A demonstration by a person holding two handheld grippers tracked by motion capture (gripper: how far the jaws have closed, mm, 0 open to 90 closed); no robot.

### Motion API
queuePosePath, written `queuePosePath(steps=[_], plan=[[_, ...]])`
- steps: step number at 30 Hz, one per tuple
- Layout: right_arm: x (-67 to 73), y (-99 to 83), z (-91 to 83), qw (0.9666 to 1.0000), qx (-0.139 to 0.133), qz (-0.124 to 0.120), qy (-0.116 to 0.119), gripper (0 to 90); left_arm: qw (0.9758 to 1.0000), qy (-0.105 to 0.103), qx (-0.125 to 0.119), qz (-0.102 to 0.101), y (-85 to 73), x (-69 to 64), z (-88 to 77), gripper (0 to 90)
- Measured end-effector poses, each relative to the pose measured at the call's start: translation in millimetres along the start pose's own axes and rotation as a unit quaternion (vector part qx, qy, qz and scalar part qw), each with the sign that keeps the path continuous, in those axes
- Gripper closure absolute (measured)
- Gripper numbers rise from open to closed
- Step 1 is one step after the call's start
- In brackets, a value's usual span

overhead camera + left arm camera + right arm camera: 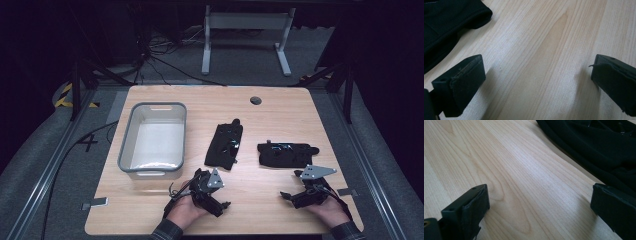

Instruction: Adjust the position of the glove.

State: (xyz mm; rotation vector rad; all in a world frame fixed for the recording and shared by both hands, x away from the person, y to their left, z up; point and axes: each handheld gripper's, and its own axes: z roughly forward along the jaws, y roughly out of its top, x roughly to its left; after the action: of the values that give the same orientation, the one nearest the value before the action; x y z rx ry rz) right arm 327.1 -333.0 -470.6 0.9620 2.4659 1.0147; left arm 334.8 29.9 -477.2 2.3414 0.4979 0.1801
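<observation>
Because they are flat, limp pieces of black fabric with small shiny fittings, the two black cloth items should handle as light and soft, sagging when lifted rather than keeping shape; a pinch on a hemmed edge or corner looks safer than one on the slack middle. The nearer-left black cloth piece (224, 145) lies lengthwise at the middle of the table, just ahead of the left gripper (221, 206), and its rounded corner (454, 22) shows at the upper left of the left gripper view. The right black cloth piece (286, 154) lies crosswise, just ahead of the right gripper (286, 196), and its folds (599, 147) cross the upper right of the right gripper view.

Both grippers rest low over bare wood with jaws spread wide and nothing between them.

Count: two cloth pieces, one grey plastic rectangular bin (152, 140), empty as far as I can see, left of them, and one light wooden table (280, 215) bearing it all.
</observation>
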Motion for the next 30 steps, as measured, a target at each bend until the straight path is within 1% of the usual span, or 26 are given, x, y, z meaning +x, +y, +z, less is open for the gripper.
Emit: queuePosePath(steps=[5,6,7,8,9,10,11,12,13,14,16,18,19,20,21,23,25,27,30], plan=[[-0.7,-0.2,-0.8,1.0,-0.002,-0.001,0.002,4.9,1.0,-0.002,0.001,0.003,2.1,1.4,1.4,0.0],[-0.7,0.3,-1.8,1.0,0.001,0.0,0.001,8.0,1.0,-0.003,0.0,0.004,2.0,1.2,1.6,0.0],[-0.6,1.6,-3.8,1.0,0.003,-0.002,0.005,15.8,1.0,-0.003,-0.002,0.003,1.7,0.8,1.7,0.0],[-1.3,5.1,-7.4,0.9999,0.004,-0.001,0.017,20.7,1.0,-0.003,0.0,0.003,1.6,0.6,1.4,0.1],[-1.3,5.1,-7.4,0.9999,0.004,-0.001,0.017,20.7,1.0,-0.003,0.0,0.003,1.6,0.6,1.4,0.1],[-1.6,8.5,-10.1,0.9998,-0.001,0.005,0.021,25.7,1.0,-0.003,0.0,0.003,1.5,0.4,1.2,0.1],[-1.7,9.5,-10.9,0.9998,-0.005,0.004,0.021,28.2,1.0,-0.003,0.0,0.003,1.5,0.4,1.2,0.2],[-1.2,11.2,-12.2,0.9997,-0.007,0.002,0.023,32.8,1.0,-0.004,-0.001,0.002,1.1,0.5,1.1,0.2],[-0.9,12.3,-12.7,0.9997,-0.008,0.001,0.022,35.6,1.0,-0.004,0.0,0.004,1.0,0.9,0.6,0.2],[-0.9,12.3,-12.7,0.9997,-0.008,0.001,0.022,35.6,1.0,-0.004,0.0,0.004,1.0,0.9,0.6,0.2],[-0.2,16.0,-14.5,0.9996,-0.011,-0.001,0.024,45.5,1.0,-0.003,-0.002,0.003,0.8,0.7,0.7,0.2],[-0.7,20.1,-15.6,0.9992,-0.02,0.002,0.033,53.4,1.0,-0.003,-0.002,0.003,0.8,0.7,0.7,0.2],[-0.3,25.2,-15.6,0.9991,-0.021,-0.003,0.037,62.0,1.0,-0.003,-0.002,0.003,0.7,0.7,0.7,0.2],[0.0,27.8,-15.1,0.9989,-0.023,-0.004,0.042,65.8,1.0,-0.003,-0.002,0.003,0.7,0.7,0.8,0.3],[0.0,27.8,-15.1,0.9989,-0.023,-0.004,0.042,65.8,1.0,-0.003,-0.002,0.003,0.7,0.7,0.8,0.3],[0.3,33.9,-12.4,0.9987,-0.018,-0.002,0.047,77.1,1.0,-0.002,-0.003,0.002,0.7,0.6,0.9,0.3],[0.1,39.4,-8.3,0.9985,-0.017,0.0,0.053,85.3,1.0,-0.002,-0.003,0.002,0.7,0.5,0.9,0.3],[0.6,44.0,-5.4,0.9983,-0.015,-0.001,0.057,89.4,1.0,-0.002,-0.002,0.002,0.6,0.5,0.8,0.3],[0.9,54.5,-0.7,0.998,-0.016,-0.005,0.06,90.0,1.0,-0.002,-0.002,0.002,0.4,0.5,0.6,0.3]])
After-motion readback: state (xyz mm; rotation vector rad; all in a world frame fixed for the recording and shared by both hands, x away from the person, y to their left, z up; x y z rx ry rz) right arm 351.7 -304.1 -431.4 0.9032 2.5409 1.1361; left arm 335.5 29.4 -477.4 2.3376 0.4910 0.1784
